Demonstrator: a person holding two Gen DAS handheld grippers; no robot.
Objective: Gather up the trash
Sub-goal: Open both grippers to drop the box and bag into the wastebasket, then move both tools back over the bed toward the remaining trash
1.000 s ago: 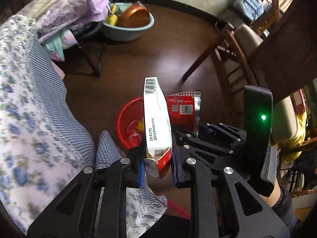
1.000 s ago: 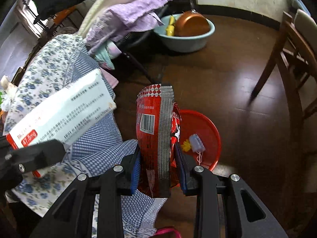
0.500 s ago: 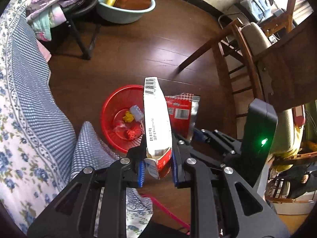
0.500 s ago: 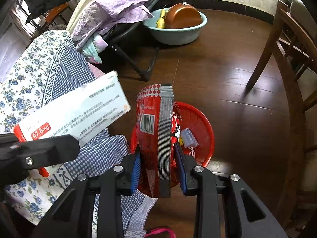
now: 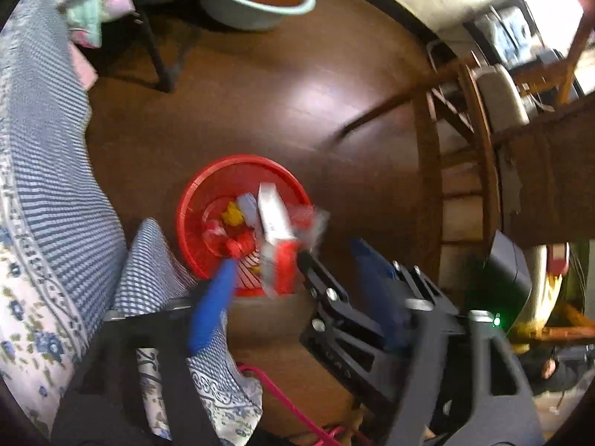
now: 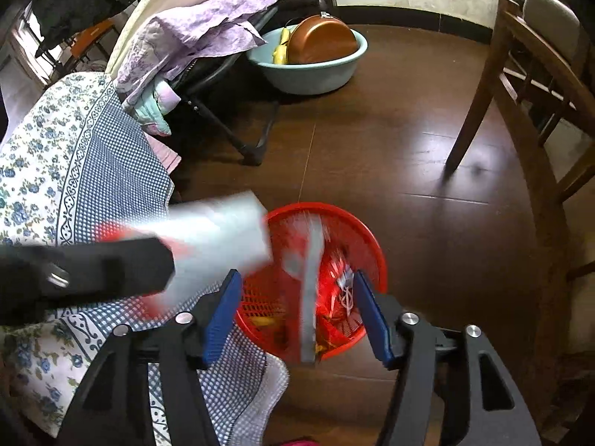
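A red mesh basket stands on the dark wood floor with several scraps inside. My left gripper hangs over it with its jaws opening. The white-and-red carton drops loose between them, blurred, touching neither blue pad. My right gripper is over the same basket, jaws also opening. The red snack packet falls free between its pads as a blurred streak. In the right wrist view the carton shows beside a black finger of the left gripper.
A blue floral and checked cloth drapes down at the left, right beside the basket. Behind stand a folding chair heaped with purple clothes and a teal basin holding a copper pan. Wooden chairs stand at the right. A pink cord lies on the floor.
Both grippers have sunk toward the basket and opened. The carton and the snack packet have left the pads and are dropping toward the basket.
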